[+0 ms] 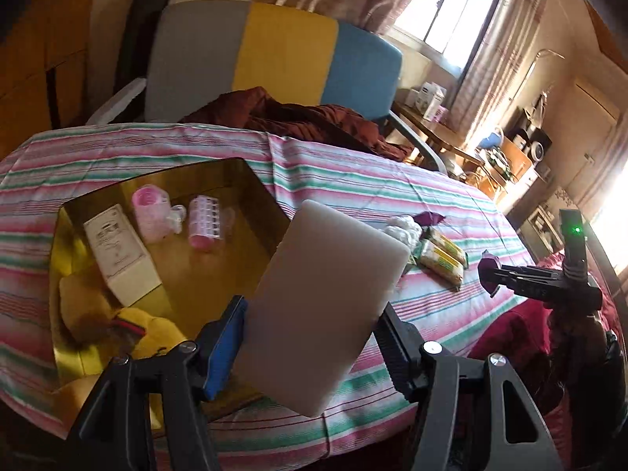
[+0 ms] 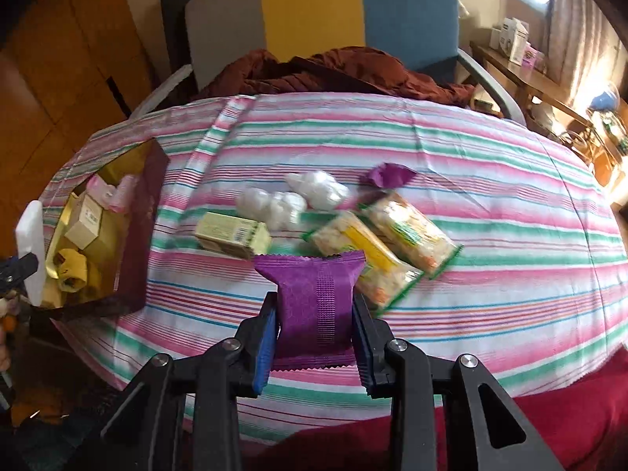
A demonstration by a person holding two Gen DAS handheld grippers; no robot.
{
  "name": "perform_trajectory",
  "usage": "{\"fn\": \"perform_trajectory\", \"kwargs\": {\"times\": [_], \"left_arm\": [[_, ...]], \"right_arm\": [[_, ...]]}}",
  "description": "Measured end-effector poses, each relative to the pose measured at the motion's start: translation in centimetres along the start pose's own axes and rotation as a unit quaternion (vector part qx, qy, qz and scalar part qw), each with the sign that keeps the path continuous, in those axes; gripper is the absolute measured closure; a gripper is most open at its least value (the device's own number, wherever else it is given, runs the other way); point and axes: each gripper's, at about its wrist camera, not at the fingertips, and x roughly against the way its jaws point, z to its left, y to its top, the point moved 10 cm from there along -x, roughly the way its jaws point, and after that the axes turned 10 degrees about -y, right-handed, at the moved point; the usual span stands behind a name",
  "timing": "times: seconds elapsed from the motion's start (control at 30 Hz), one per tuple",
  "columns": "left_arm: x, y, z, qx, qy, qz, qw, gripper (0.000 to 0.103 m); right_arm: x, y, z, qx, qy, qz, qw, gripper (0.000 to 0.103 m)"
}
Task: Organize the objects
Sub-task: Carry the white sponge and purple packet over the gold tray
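Left gripper point(image 1: 310, 337) clamps a white slab point(image 1: 325, 306), long axis tilted toward upper right, hanging over the gold box point(image 1: 251, 184) right edge at frame centre. Right gripper point(image 2: 314, 333) squeezes a purple packet point(image 2: 314, 302), seam running vertical, lower centre above the striped cloth point(image 2: 490, 212); bare cloth lies to its right.

white slab point(image 1: 325, 306): near end hidden between the left gripper point(image 1: 310, 337) fingers; blocks the box's right wall and the cloth behind it.
box point(image 1: 251, 180): near-left corner hidden by gripper frame; yellow items point(image 1: 117, 325) there too dark to identify.
white carton point(image 1: 117, 251): print too small to read.
purple packet point(image 2: 314, 306): near edge tucked behind the right gripper point(image 2: 314, 333) fingers.
snack packs point(image 2: 392, 231): motion-blurred, labels unreadable.
white wads point(image 2: 290, 196): blurred, material unclear.
chair point(image 2: 314, 11): top cut off by frame edge.
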Motion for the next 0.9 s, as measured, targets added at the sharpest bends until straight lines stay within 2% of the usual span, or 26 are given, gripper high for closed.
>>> {"fn": "perform_trajectory", "kwargs": {"times": [0.27,0.4,0.47,0.6,0.67,0.9], "left_arm": [[4.1,-0.5,5.5,0.058,0.031,-0.045,0.9968,0.038],[5.7,-1.5,7.8,0.083,0.046,-0.056,0.9939,0.038],[6.5,-1.8,9.0,0.104,0.05,-0.065,0.9912,0.038],[8.5,-1.8,11.5,0.167,0.031,-0.101,0.9802,0.037],[9.1,-1.6,12.4,0.168,0.046,-0.109,0.9786,0.037],[8.3,-2.5,14.1,0.186,0.064,-0.096,0.9757,0.035]], "right_arm": [[1.8,2.2,14.1,0.063,0.117,-0.022,0.991,0.068],[1.6,1.6,21.0,0.098,0.169,-0.017,0.981,0.068],[1.2,1.3,23.5,0.112,0.182,-0.011,0.977,0.068],[0.7,0.6,26.9,0.131,0.198,0.0,0.971,0.068],[0.5,0.6,28.0,0.138,0.201,0.002,0.97,0.068],[-0.3,0.4,29.7,0.145,0.204,0.014,0.968,0.068]]}}
